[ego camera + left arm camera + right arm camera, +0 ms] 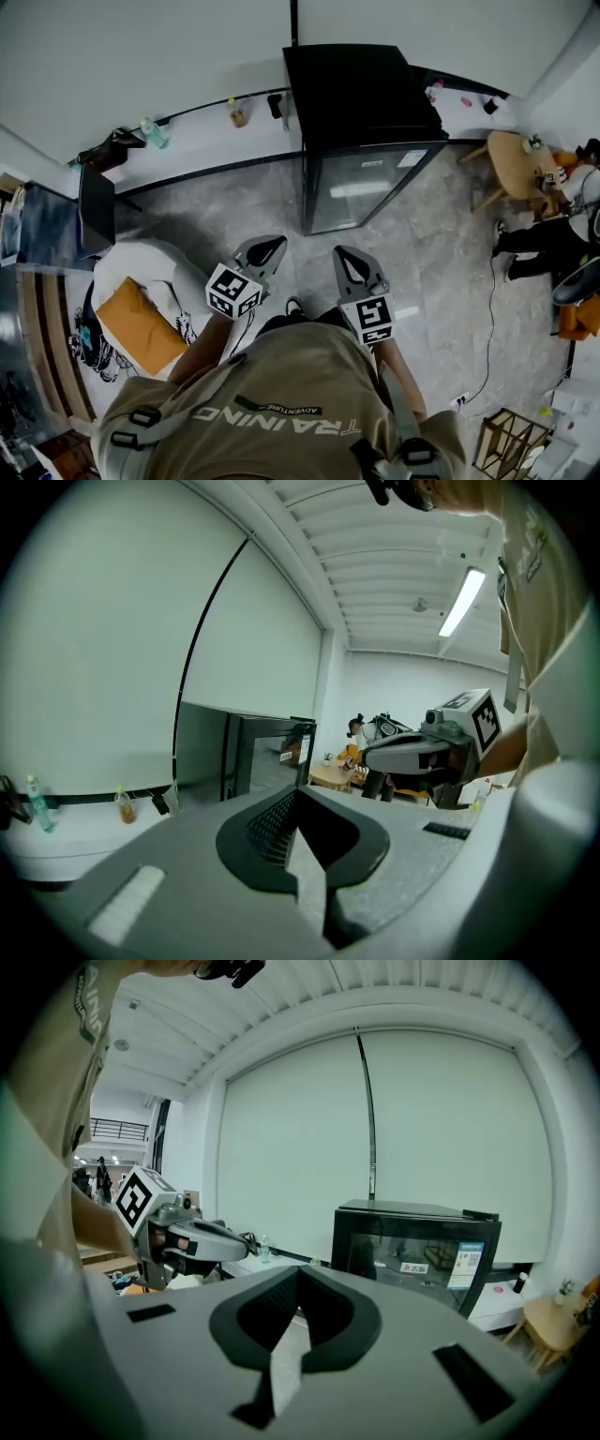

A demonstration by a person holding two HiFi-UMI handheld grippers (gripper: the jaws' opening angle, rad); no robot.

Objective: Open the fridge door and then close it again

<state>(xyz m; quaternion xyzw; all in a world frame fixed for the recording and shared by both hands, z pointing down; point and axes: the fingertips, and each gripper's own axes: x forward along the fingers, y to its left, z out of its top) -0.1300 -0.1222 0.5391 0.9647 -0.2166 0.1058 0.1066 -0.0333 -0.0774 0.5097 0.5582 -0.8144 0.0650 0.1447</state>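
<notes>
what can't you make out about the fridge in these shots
- Inside of the fridge: in all views the glass door shows mostly reflections.
- Door handle: not discernible; the head view looks steeply down on the door and it is small.
- Print on the door sticker: too small, right gripper view.
- Fridge base: hidden behind the left gripper and the right gripper in their own views.

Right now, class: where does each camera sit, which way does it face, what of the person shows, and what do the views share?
Head view: on the head, looking steeply down at floor and fridge; shirt, left gripper, right gripper show.
Left gripper view: rides that gripper, along shut jaws toward the fridge; right gripper, shirt show.
Right gripper view: likewise toward the fridge; left gripper, shirt show.
Shared: all see the closed fridge.
</notes>
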